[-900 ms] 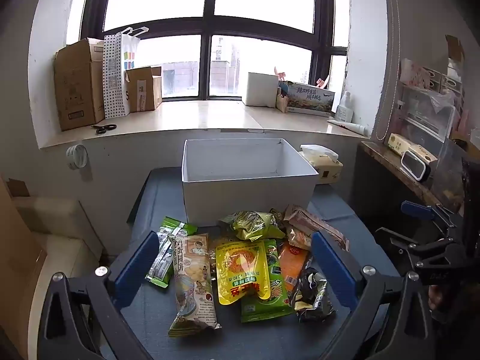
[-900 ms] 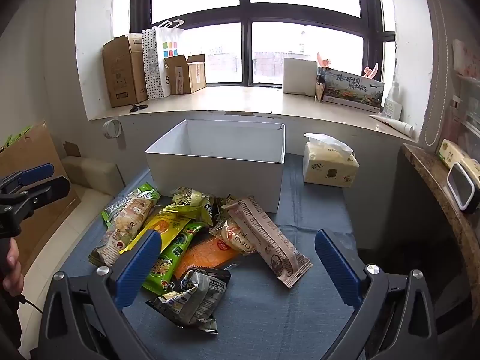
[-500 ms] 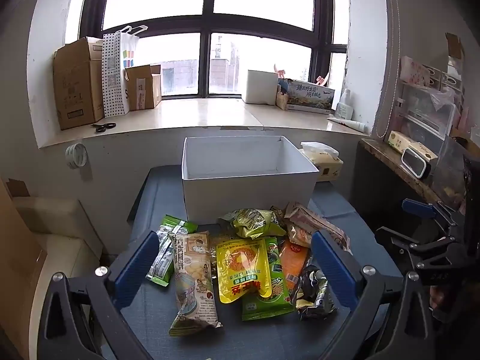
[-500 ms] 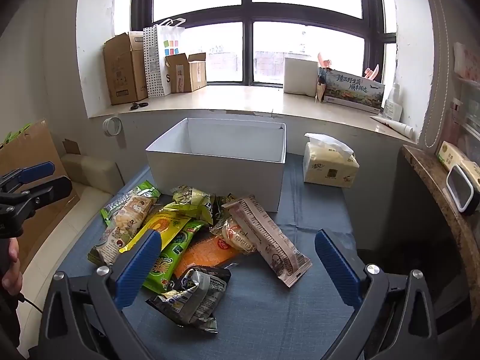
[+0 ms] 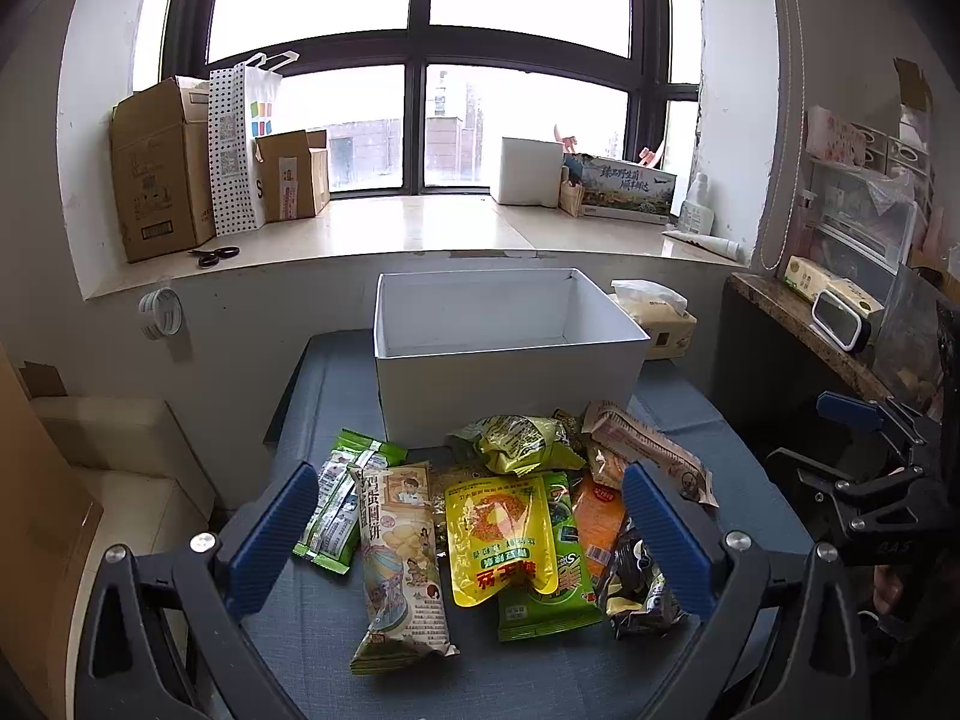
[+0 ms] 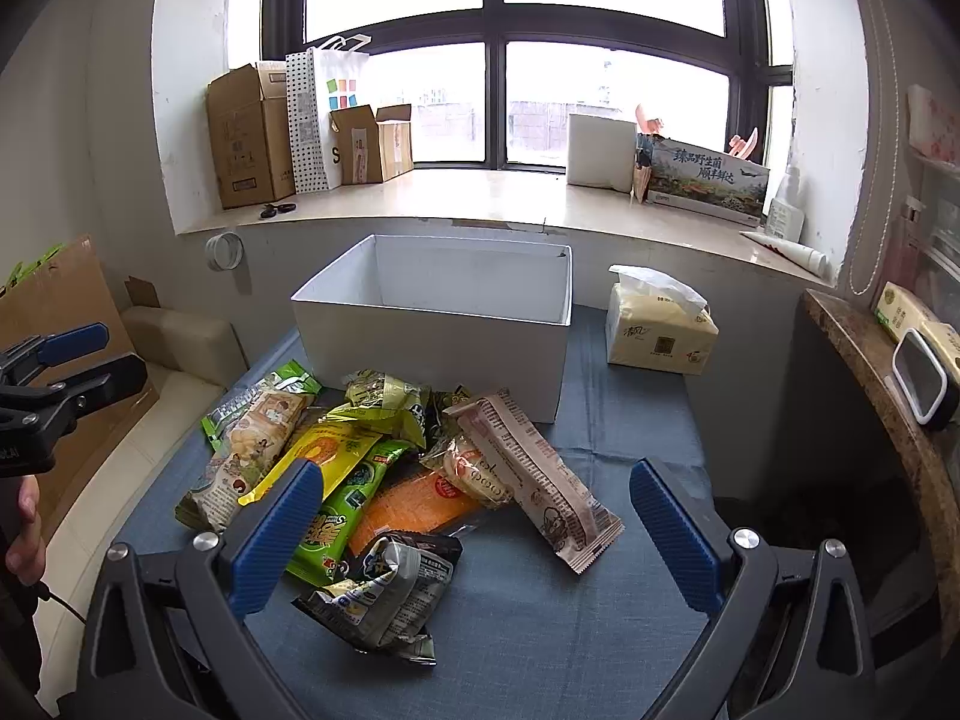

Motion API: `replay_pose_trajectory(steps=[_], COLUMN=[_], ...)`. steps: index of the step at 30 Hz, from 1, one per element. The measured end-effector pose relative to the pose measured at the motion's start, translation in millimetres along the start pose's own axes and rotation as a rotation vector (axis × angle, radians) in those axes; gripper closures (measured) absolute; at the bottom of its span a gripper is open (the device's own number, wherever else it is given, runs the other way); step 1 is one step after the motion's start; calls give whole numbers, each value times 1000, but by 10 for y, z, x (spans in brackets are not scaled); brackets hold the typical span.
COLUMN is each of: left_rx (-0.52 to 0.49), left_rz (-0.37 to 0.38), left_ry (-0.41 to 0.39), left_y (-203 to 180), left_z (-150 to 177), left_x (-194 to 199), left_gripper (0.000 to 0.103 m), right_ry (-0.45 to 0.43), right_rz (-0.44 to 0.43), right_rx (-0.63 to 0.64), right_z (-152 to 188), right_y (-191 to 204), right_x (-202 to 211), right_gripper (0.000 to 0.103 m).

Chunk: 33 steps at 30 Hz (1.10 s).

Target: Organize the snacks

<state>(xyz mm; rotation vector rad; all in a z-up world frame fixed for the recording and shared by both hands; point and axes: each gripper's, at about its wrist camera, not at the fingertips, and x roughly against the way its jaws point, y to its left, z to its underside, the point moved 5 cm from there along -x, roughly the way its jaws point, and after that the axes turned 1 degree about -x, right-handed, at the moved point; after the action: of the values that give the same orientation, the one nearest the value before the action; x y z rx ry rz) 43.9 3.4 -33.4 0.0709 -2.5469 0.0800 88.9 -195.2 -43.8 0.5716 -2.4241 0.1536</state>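
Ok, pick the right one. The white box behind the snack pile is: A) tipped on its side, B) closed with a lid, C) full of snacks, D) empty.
D: the white box stands upright and open, its visible interior bare, while the snack pile lies in front.

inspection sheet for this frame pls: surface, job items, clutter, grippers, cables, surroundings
Surface: blue-grey tablecloth, mostly flat.
Job's things: white box open, nothing seen inside. Snack pile in front of it: yellow pouch, tall biscuit pack, long brown wrapper, orange pack, crumpled silver-black bag.
Clutter: tissue pack right of the box.
Grippers: left gripper open, above the pile, holding nothing; right gripper open, holding nothing.
Cables: thin black lead by the person's hand at left edge.
Surroundings: windowsill with cardboard boxes, dotted bag, scissors; side counter to the right.
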Motion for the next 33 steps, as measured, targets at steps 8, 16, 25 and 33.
replay_pose_trajectory(steps=[8, 16, 25, 33], left_rx=[-12, -11, 6, -3], left_rz=[-6, -3, -11, -9], left_ry=[6, 3, 1, 5], left_y=[-15, -23, 39, 35], left_z=[18, 26, 2, 13], left_x=[-18, -10, -24, -53], left_gripper=[0, 0, 0, 0], right_ry=[4, 10, 16, 25], right_rz=[-1, -2, -4, -5], right_rx=[-10, -11, -8, -11], right_z=[7, 24, 25, 37], right_y=[-10, -16, -21, -22], right_x=[-9, -19, -22, -48], right_gripper=[0, 0, 0, 0])
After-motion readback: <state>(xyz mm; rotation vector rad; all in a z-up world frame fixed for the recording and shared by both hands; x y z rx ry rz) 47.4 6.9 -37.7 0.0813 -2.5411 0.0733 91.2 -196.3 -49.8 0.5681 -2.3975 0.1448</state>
